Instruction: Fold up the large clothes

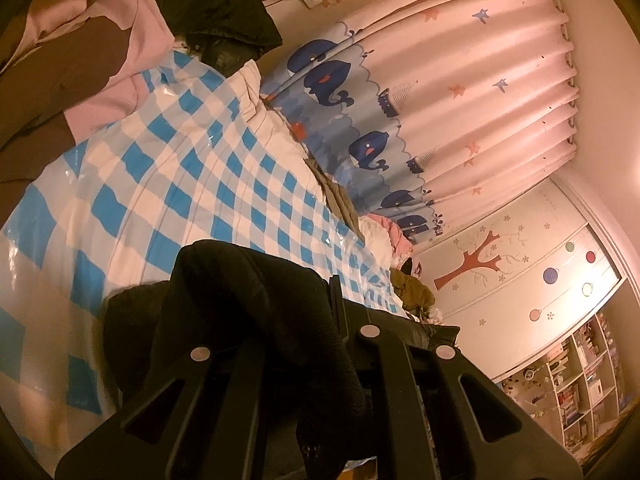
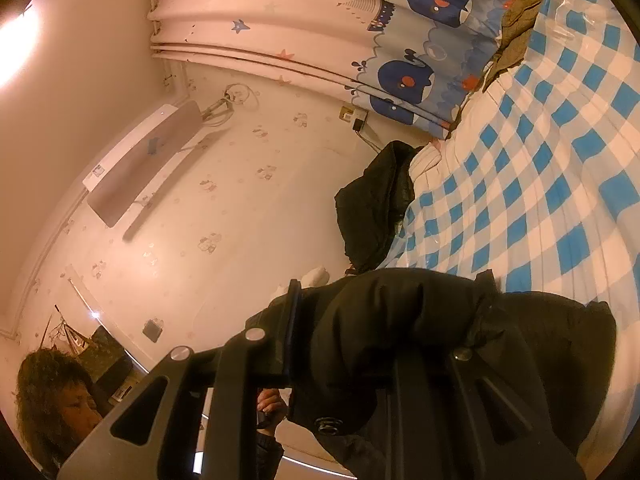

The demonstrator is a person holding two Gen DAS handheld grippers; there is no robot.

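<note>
A black padded coat (image 1: 240,280) hangs bunched over both grippers above a bed with a blue-and-white checked cover (image 1: 180,160). My left gripper (image 1: 288,292) is shut on a fold of the coat; the cloth drapes over one finger and hides it. In the right wrist view my right gripper (image 2: 390,284) is shut on a thick roll of the same black coat (image 2: 400,328), which fills the gap between its fingers. The rest of the coat trails down onto the checked cover (image 2: 540,160) at the lower right.
A brown and pink pile of clothes (image 1: 80,60) and another black garment (image 2: 376,200) lie at the head of the bed. A whale-print curtain (image 1: 440,100) runs along the far side. A person's head (image 2: 52,400) and a hand (image 2: 272,404) show below the right gripper.
</note>
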